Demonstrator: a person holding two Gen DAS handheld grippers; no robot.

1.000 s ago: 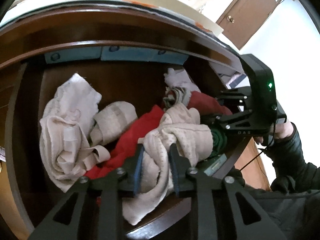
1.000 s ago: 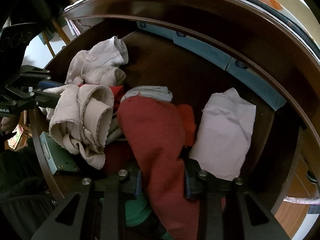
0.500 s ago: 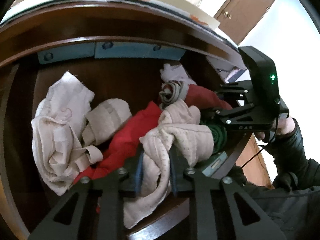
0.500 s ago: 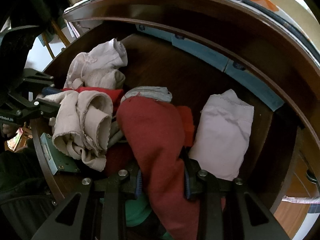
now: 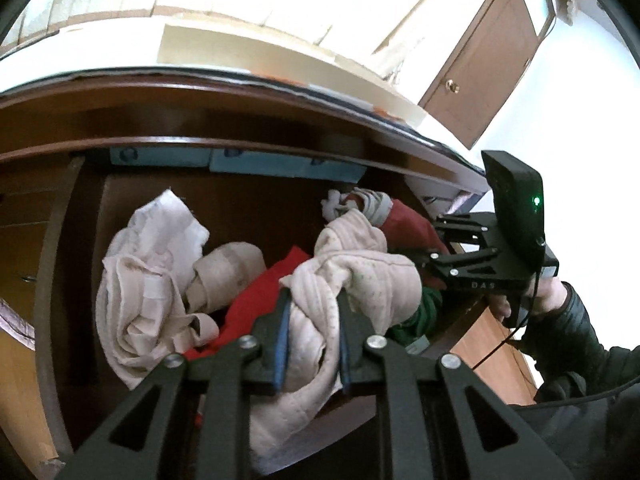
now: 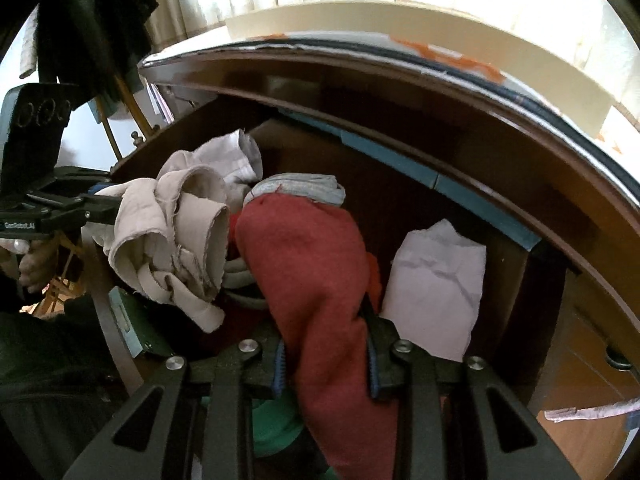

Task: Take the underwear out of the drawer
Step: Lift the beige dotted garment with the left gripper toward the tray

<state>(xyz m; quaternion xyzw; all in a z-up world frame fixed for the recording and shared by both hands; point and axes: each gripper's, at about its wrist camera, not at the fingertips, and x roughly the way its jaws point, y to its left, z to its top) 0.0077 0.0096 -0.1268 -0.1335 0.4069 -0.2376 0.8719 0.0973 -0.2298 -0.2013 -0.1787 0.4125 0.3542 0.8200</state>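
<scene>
Writing: right gripper body, seen from the left wrist view, read "DAS" in pale letters, green light lit above it. Left gripper body, seen from the right wrist view, read "GenRobot.AI" as far as legible; blurred.

Left wrist view, left to right: pale cloth pile (image 5: 148, 276) lay left of and beyond the left gripper (image 5: 313, 334), apart from it. A beige roll (image 5: 228, 268) sat just beside the pile. Red cloth (image 5: 256, 300) lay under and left of the left finger. Left gripper was closing, pads pressed on the beige underwear (image 5: 352, 280); the bunched garment ran from between the jaws away and up to the right, its tail hanging down toward the camera over the drawer (image 5: 48, 280) front edge. Right gripper (image 5: 424, 264) came in from the right, fingertips buried in cloth, a hand (image 5: 532, 296) in a dark sleeve behind it.

Right wrist view, left to right: left gripper entered at far left, holding the beige underwear (image 6: 176, 248) above the drawer (image 6: 516, 264) contents. Right gripper (image 6: 326, 364) was clamped on the maroon underwear (image 6: 312, 280); its long axis ran straight away from the jaws, far end rounded, grey waistband (image 6: 300, 188) at the tip. Green cloth (image 6: 276, 424) lay beneath the jaws. A folded white piece (image 6: 436, 288) lay right of the right finger, apart, on the drawer floor.
</scene>
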